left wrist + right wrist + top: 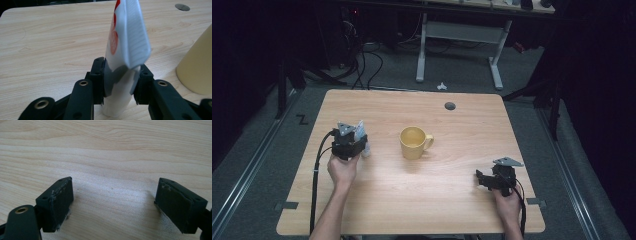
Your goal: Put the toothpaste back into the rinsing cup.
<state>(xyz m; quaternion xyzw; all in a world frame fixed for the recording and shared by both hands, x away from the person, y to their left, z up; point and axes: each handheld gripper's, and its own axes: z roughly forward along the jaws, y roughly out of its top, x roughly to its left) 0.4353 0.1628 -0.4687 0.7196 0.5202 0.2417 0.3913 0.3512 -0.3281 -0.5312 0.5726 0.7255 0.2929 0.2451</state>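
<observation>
A white tube (360, 131) with red print stands upright on its cap at the left of the wooden table (412, 205). My left gripper (362, 144) is shut on it. In the left gripper view both pads press the lower part of the tube (125, 42), held by the left gripper (120, 75), with the crimped end pointing up. A yellow mug (413, 142) stands in the middle of the table, handle to the right; its side (197, 67) is just right of the tube. My right gripper (482, 179) rests near the front right, open (115, 202) over bare wood.
A dark round cable hole (450, 106) sits in the table's far side, also seen as the hole (182, 7) beyond the tube. Cables trail from both grippers off the near edge. Behind the table stands a white desk frame (459, 35) on grey floor.
</observation>
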